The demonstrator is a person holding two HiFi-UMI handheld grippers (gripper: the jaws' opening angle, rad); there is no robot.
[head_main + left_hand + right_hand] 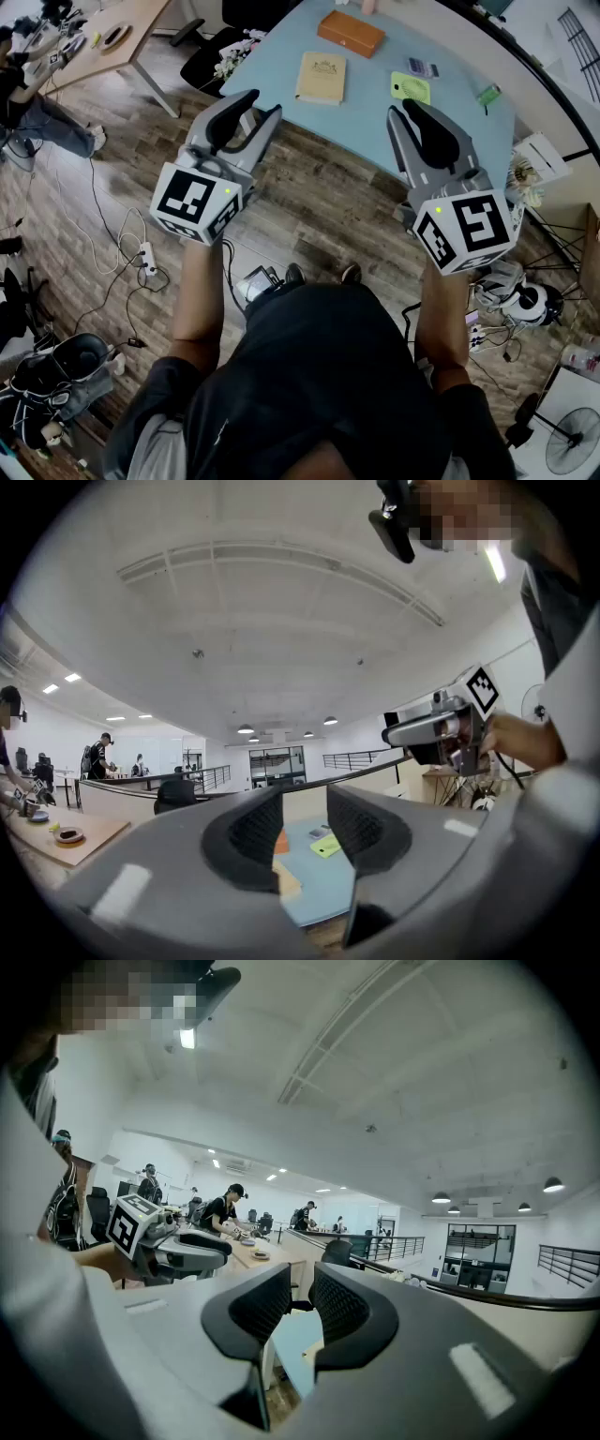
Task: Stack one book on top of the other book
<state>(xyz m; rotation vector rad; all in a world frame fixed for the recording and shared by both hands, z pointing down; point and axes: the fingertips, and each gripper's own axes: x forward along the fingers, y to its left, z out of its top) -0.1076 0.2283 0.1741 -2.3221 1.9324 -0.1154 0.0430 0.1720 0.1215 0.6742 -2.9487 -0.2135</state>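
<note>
We count two books, flat and apart on the table [375,117] up top: orange book [351,33], tan book [322,77] lower left of it. Two claws, both empty: left claw [262,103] open, right claw [405,109] barely open.

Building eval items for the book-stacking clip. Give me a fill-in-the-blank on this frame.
The orange book and the tan book lie apart on the light ___ table. In the head view, the green note lies to the ___ of the tan book. The left hand-held gripper and the right hand-held gripper hang empty over the ___ floor.
Missing words: blue; right; wooden.
</note>
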